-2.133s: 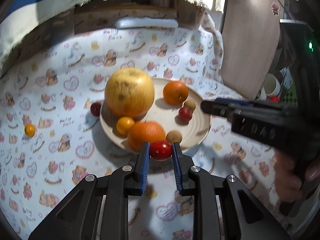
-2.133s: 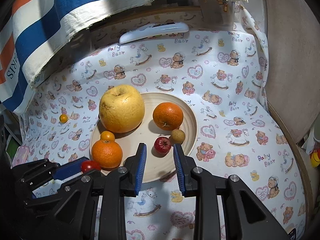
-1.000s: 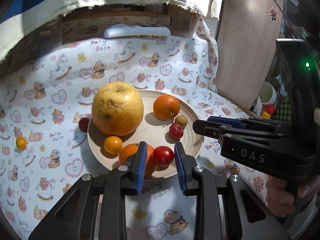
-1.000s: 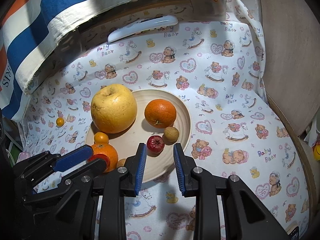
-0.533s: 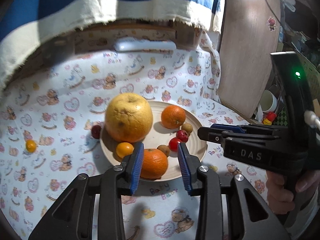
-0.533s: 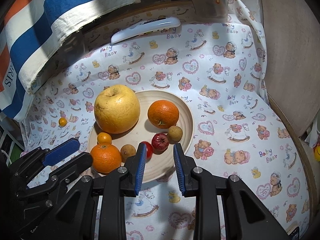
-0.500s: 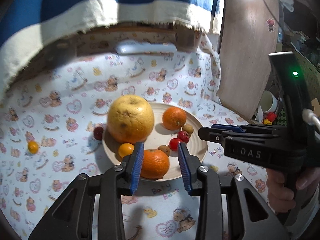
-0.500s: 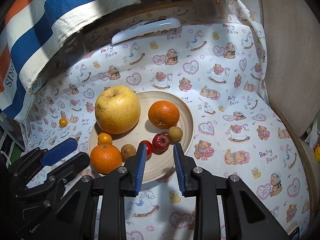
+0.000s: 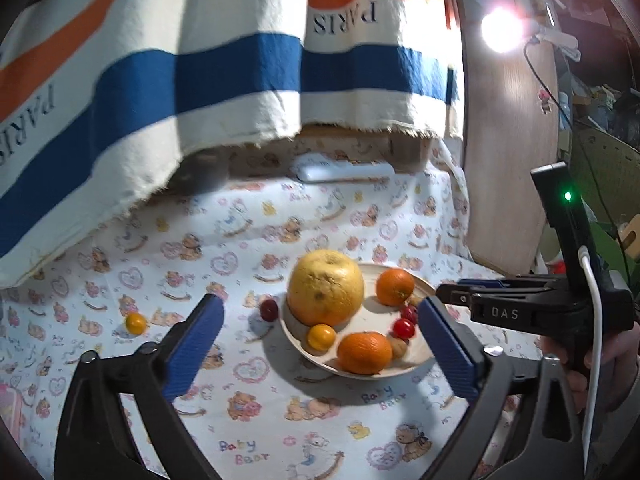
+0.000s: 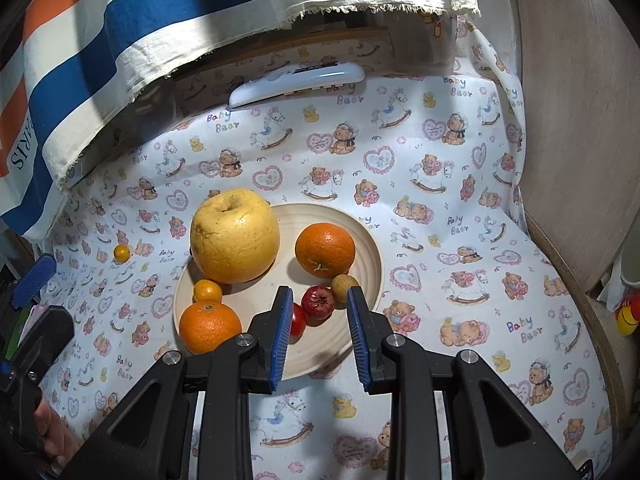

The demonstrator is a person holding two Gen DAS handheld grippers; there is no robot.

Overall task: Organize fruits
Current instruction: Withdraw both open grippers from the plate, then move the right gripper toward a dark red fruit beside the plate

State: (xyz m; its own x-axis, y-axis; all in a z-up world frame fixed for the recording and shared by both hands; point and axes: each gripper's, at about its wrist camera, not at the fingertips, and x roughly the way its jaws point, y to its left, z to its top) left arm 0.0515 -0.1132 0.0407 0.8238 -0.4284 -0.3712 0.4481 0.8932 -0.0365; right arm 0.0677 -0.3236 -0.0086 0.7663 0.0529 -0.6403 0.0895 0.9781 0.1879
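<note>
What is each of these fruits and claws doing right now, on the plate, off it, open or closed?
Left claw: wide open, empty.
Right claw: open, empty, above the plate's near edge.
Plate: on the cloth, holding fruit.
Pomelo: on the plate.
Two oranges: on the plate.
Cherry tomato: on the plate.
Small yellow fruit: off the plate, on the cloth.
Dark red fruit: off the plate, beside its rim.

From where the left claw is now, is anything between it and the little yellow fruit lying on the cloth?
Nothing visible. The left claw is open, and the small yellow fruit lies alone on the cloth, out to the left of the plate. The dark red fruit beside the plate sits off that path.
</note>
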